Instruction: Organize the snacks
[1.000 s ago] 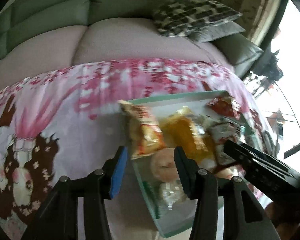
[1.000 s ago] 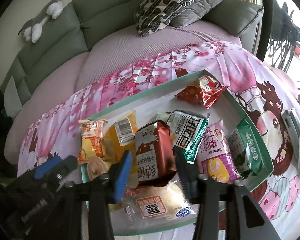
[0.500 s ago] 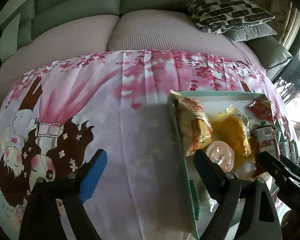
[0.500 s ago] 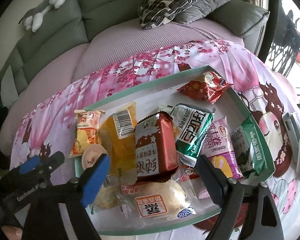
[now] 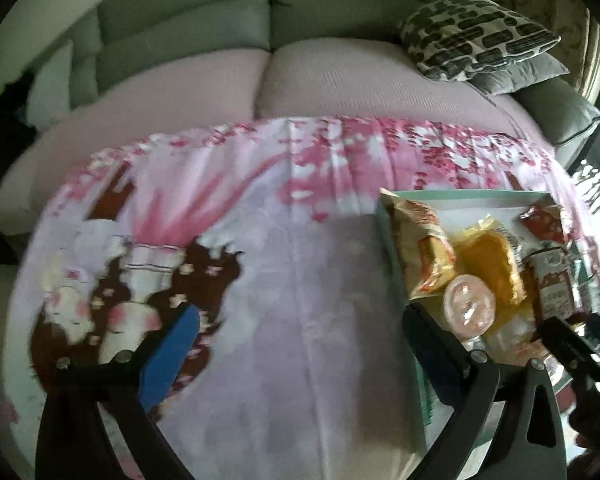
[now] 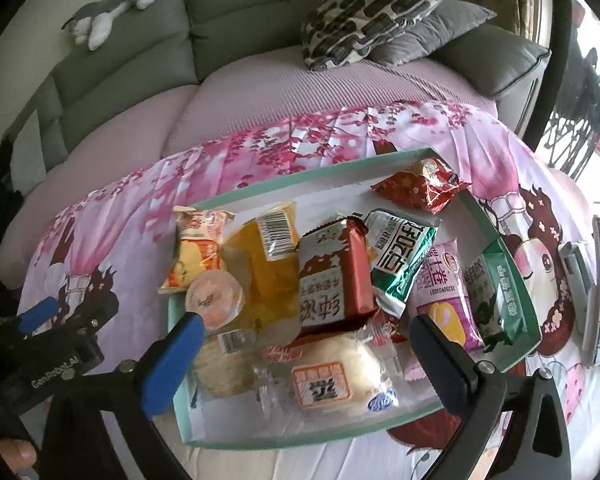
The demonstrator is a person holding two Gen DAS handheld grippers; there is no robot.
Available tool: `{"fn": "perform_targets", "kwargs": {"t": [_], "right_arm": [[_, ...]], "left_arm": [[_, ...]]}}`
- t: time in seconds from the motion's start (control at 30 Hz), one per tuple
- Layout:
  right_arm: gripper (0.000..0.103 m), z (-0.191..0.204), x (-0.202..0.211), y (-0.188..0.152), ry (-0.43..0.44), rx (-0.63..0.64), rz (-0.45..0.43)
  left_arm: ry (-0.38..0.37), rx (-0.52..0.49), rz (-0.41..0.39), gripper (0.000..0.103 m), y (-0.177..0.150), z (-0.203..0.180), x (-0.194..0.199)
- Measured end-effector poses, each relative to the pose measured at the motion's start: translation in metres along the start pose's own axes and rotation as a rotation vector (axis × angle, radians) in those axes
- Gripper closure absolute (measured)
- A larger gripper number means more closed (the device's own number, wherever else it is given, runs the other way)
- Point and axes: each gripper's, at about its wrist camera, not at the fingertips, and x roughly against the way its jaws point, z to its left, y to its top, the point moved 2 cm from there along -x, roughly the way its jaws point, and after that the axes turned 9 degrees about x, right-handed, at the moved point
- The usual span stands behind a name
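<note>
A mint-green tray full of snack packs sits on a pink printed cloth. In it lie a brown-red pack, an orange pack, a round jelly cup, a wrapped bun, a green-white pack and a red pack. My right gripper is open and empty above the tray's near edge. My left gripper is open and empty over bare cloth, left of the tray. It also shows in the right wrist view.
A grey-green sofa with pink seat cushions stands behind the cloth. A patterned pillow and a plush toy lie on it. Flat grey devices lie right of the tray.
Both grippers have opened wide. The right one let go of the brown-red pack, which now lies in the tray. The left gripper swung left, away from the tray.
</note>
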Motion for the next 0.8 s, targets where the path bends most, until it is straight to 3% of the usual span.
{"fn": "perform_targets", "kwargs": {"t": [0.17,0.23,0.8], "right_arm": [[0.0,0.007,0.004,-0.016,-0.001,0.025,0.018],[0.0,0.01,0.005,-0.024,-0.002,0.037,0.028],[0.0,0.016,0.016,-0.063,0.002,0.068,0.059]], "left_arm": [[0.159,-0.013,-0.038,0.002,-0.018,0.016,0.016],[0.181,-0.021,-0.036,0.002,-0.027,0.022,0.019],[0.11,-0.008,0.052,0.002,-0.087,0.046,0.035]]}}
